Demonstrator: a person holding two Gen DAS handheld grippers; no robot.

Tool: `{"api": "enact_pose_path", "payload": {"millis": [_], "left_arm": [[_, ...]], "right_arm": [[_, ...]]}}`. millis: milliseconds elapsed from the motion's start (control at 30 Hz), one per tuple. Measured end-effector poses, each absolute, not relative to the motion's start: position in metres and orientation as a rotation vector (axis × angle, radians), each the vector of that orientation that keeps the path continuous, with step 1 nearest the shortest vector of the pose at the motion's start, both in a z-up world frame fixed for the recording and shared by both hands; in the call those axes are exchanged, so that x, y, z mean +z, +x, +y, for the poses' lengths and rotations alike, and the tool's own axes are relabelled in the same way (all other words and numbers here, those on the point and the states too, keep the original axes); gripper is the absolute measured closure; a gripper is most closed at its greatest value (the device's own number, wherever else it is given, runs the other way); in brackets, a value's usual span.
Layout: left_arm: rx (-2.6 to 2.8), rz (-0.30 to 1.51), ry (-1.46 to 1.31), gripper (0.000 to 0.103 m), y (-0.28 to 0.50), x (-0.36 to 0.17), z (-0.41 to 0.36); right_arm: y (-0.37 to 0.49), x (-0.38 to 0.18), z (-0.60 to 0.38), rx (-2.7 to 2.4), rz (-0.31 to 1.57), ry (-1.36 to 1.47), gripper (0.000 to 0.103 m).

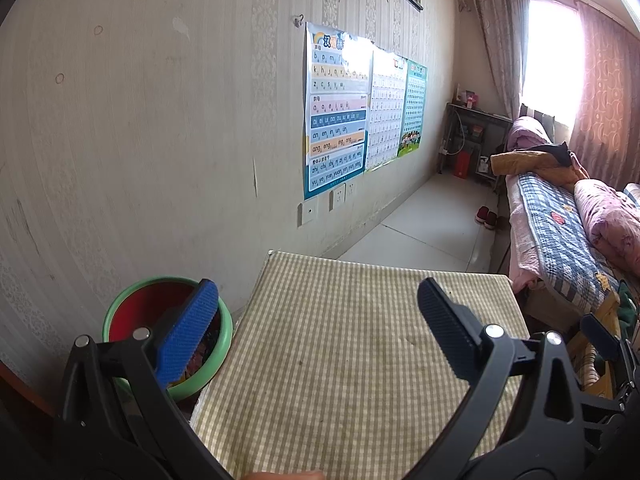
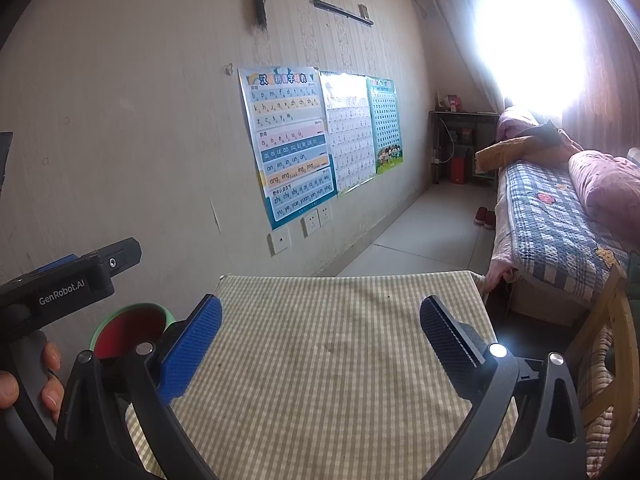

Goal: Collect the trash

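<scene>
Sitting left of fingers [image 1: 188,336]: bin [image 1: 120,312].

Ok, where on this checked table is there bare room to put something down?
The whole checked tabletop looks bare, from the wall-side edge by the green-rimmed bin across to the bed-side edge. It is crowded only past the right edge, by the wooden chair.

Three charts [image 2: 320,140] hang on the wall at twelve o'clock. A bed [image 2: 552,224] with a checked cover lies at two o'clock, red slippers [image 2: 485,217] on the floor beside it.
</scene>
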State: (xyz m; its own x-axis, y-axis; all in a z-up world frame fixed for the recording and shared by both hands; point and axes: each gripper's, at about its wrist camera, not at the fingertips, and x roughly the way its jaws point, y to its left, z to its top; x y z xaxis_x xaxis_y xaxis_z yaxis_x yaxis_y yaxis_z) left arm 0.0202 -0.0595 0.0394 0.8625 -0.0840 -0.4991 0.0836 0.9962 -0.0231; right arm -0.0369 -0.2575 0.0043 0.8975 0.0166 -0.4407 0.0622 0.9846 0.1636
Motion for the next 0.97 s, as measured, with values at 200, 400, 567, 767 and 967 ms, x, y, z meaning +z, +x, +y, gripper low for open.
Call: {"api": "enact_pose_path", "payload": {"millis": [200, 400, 567, 767, 967], "left_arm": [[-0.088, 0.527, 0.002, 0.005, 0.020, 0.038, -0.060], [-0.091, 0.539, 0.010, 0.005, 0.025, 0.035, -0.062], [-0.086, 0.561, 0.016, 0.005, 0.030, 0.027, -0.066], [-0.121, 0.642, 0.030, 0.005, 0.054, -0.014, -0.079], [-0.155, 0.799, 0.118, 0.005, 0.117, -0.115, -0.118]], "right_arm": [[-0.037, 0.000, -0.259, -0.024, 0.465, 0.181, 0.007], [-0.033, -0.003, -0.261, -0.026, 0.478, 0.191, 0.007], [-0.028, -0.010, -0.267, -0.031, 0.499, 0.202, 0.007], [-0.009, -0.048, -0.282, -0.039, 0.596, 0.234, 0.007], [0.043, -0.142, -0.326, -0.167, 0.779, 0.221, 0.007]]}}
